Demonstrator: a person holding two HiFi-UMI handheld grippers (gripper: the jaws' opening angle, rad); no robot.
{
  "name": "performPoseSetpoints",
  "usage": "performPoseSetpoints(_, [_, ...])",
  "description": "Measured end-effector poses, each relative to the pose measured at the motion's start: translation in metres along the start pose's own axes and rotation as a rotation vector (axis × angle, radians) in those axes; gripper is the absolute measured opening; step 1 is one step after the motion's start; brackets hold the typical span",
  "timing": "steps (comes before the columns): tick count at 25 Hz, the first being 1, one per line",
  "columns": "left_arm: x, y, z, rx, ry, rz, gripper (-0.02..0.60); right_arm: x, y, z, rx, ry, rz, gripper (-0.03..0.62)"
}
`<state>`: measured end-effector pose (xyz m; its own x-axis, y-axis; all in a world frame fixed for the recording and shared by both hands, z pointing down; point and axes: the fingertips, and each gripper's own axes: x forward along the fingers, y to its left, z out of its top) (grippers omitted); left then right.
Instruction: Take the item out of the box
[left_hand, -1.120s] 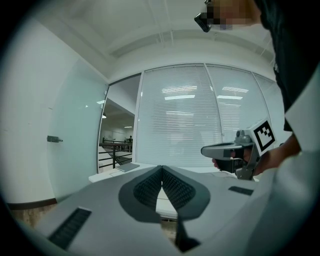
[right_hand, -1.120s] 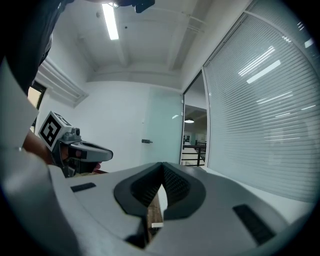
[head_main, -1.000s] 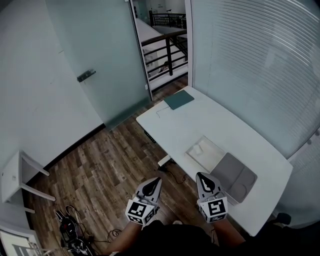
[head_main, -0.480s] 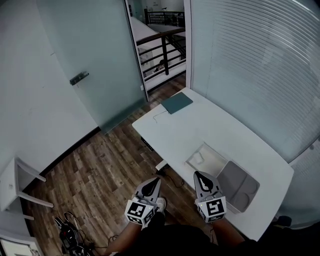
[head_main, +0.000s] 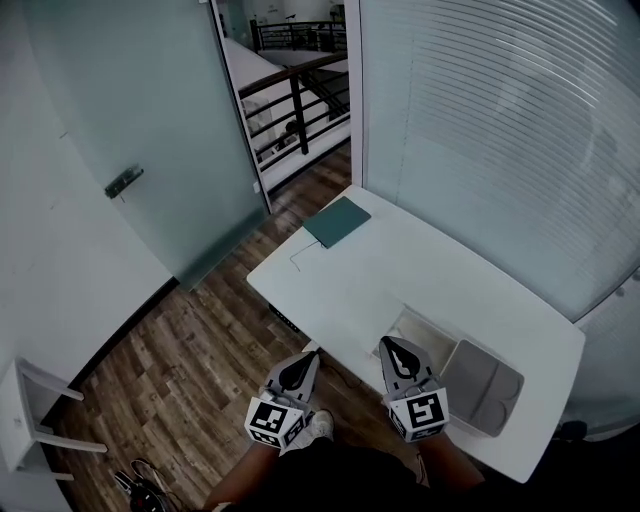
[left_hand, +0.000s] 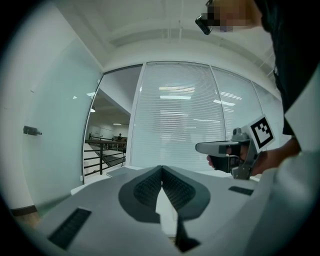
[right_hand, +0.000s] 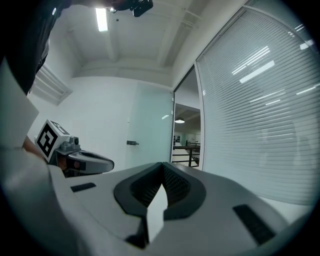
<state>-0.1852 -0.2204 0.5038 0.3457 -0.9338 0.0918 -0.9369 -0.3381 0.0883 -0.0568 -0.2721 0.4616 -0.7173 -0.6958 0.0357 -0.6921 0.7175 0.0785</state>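
Box (head_main: 428, 338) for the task lies open on the near right part of the white desk (head_main: 400, 265), and it now sits closer under the head camera than a second ago. The person has stepped up to the desk's edge.

At far left, the wooden floor (head_main: 190, 350) fills less of the view than it did. The left gripper (head_main: 305, 363) is held low before the body, short of the desk's edge, its jaws pressed together with nothing between them. A green folder (head_main: 337, 221) at the desk's far corner lies well apart from the work.

The right gripper (head_main: 395, 352), jaws likewise closed tight and empty, now shows its tip just beside the box's near-left side, where earlier it sat short of it. What looks like a grey lid (head_main: 483, 373) lies against the box's right side. The item inside is too small to make out.

The approach looks all but done, though no reach into the box has begun. One pair of jaws will have to open before anything can be lifted out.
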Motion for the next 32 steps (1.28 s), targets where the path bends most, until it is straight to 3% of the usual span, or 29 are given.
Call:
performPoseSetpoints(4, [0.024,0.024,0.006,0.008,0.0,-0.06,0.011,0.026,-0.009,-0.012,0.011,0.034,-0.043,0.006])
performPoseSetpoints(9, [0.045,0.039,0.004,0.0,0.013,-0.135,0.011,0.04,-0.011,0.0,-0.059,0.024,-0.101,0.006])
performPoseSetpoints(13, [0.054,0.036,0.006,0.007,0.022,-0.208,0.011,0.044,-0.011,-0.017,-0.034,0.044,-0.137,0.006])
performPoseSetpoints(17, [0.064,0.028,-0.002,0.022,0.046,-0.281,0.011,0.049,-0.017,-0.019,-0.095,0.072,-0.141,0.006])
performPoseSetpoints(24, [0.095,0.012,-0.008,0.005,0.049,-0.317,0.011,0.042,-0.036,-0.043,-0.006,0.198,-0.081,0.006])
performPoseSetpoints(32, [0.118,0.002,-0.019,-0.024,0.07,-0.294,0.011,0.041,-0.064,-0.08,0.031,0.266,-0.062,0.006])
